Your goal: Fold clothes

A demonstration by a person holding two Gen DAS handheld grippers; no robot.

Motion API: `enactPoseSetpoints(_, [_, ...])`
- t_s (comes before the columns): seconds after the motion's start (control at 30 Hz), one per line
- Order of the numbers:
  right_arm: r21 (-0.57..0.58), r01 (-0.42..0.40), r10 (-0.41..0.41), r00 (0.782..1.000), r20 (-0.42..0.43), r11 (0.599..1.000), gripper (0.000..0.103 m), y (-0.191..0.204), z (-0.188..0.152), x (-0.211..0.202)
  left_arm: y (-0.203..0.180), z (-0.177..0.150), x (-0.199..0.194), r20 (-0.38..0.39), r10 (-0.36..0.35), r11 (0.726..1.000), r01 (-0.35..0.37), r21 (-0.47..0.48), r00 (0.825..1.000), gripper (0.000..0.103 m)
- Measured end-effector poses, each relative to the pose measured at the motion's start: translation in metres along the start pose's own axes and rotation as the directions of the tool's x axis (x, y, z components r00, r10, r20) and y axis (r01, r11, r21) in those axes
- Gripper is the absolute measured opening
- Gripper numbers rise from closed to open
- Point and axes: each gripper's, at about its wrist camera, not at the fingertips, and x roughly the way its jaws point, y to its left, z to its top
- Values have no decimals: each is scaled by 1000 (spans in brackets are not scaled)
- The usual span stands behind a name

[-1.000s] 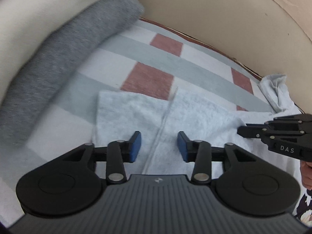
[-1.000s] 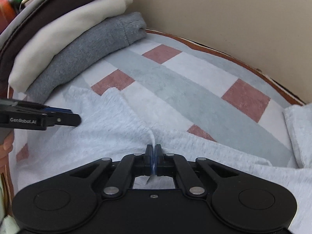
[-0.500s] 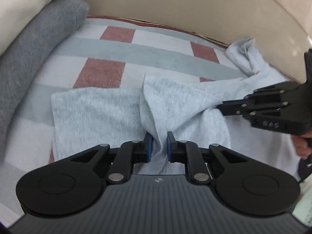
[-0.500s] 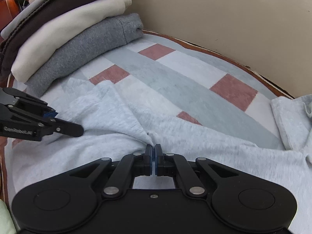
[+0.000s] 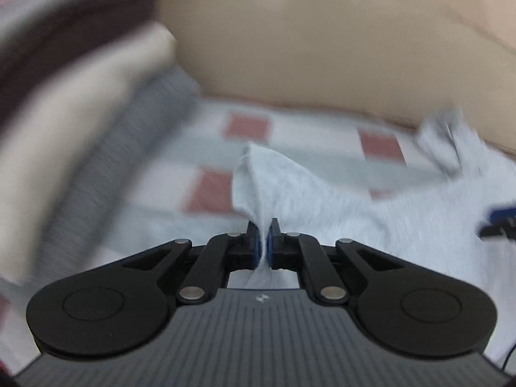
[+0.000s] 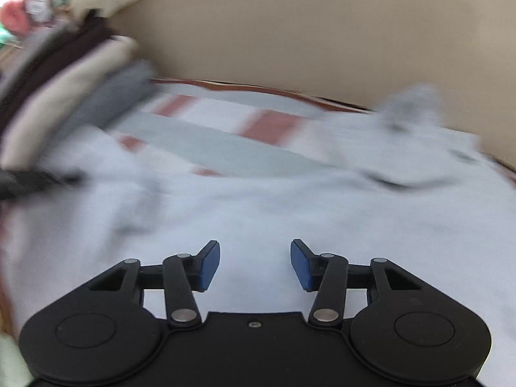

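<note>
A light grey garment [image 5: 338, 200] lies spread over a checked cloth. My left gripper [image 5: 263, 245] is shut on a pinched fold of it, and the fabric rises in a peak beyond the blue pads. In the right wrist view the same light grey garment [image 6: 274, 206] fills the foreground, blurred by motion. My right gripper [image 6: 255, 264] hovers over it with its jaws opening and nothing between the pads. The right gripper's tip [image 5: 498, 222] shows at the right edge of the left wrist view, and the left gripper [image 6: 35, 179] at the far left of the right wrist view.
A stack of folded clothes [image 5: 84, 103], dark brown, cream and grey, stands at the left. The checked cloth [image 5: 309, 132] of red, white and grey-green squares covers the surface. A beige wall [image 5: 322, 48] runs along the back.
My left gripper has shut on a fold of the light grey garment and lifted it. My right gripper has let go of the fabric, opened and swept sideways.
</note>
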Motion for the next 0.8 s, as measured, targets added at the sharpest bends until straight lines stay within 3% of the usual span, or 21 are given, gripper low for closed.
enactPoseSetpoints(0.1, [-11,96,-96,995,-30,995,54,-22,-18,-11,22,0,-27,33,88,992,-85,-94,996,5])
enactPoseSetpoints(0.2, [16,150,-149,987,-58,989,57,-40,-40,-14,37,-13,-25,-34,196,973,-199,-121,980,5])
enactPoseSetpoints(0.27, [55,145,-144,989,-29,988,67,-48,-52,-19,43,-19,-16,-88,228,962,-238,-132,970,5])
enactPoseSetpoints(0.33, [72,143,-143,990,-8,987,68,-54,-61,-23,41,-24,-7,-124,258,956,-271,-110,958,5])
enactPoseSetpoints(0.43, [58,149,-149,989,-2,987,70,-55,-65,-26,24,-26,-8,-60,323,946,-325,-11,944,5])
enactPoseSetpoints(0.5, [56,152,-152,988,-9,987,71,-56,-64,-27,17,-23,-19,35,312,950,-313,5,949,5])
enactPoseSetpoints(0.53, [54,154,-153,988,-12,987,74,-57,-64,-27,18,-21,-21,47,307,951,-308,4,950,5])
enactPoseSetpoints(0.57, [53,155,-155,988,-15,986,78,-58,-64,-28,21,-20,-18,32,304,953,-304,-4,952,6])
enactPoseSetpoints(0.7, [77,159,-159,987,-12,984,80,-59,-69,-31,59,-28,21,-239,263,942,-303,-146,935,6])
enactPoseSetpoints(0.73, [83,166,-166,986,-15,983,80,-57,-71,-33,68,-29,21,-250,279,927,-328,-181,927,6])
enactPoseSetpoints(0.8, [110,173,-170,985,-32,979,79,-55,-72,-36,76,-23,13,-223,401,889,-436,-141,889,7])
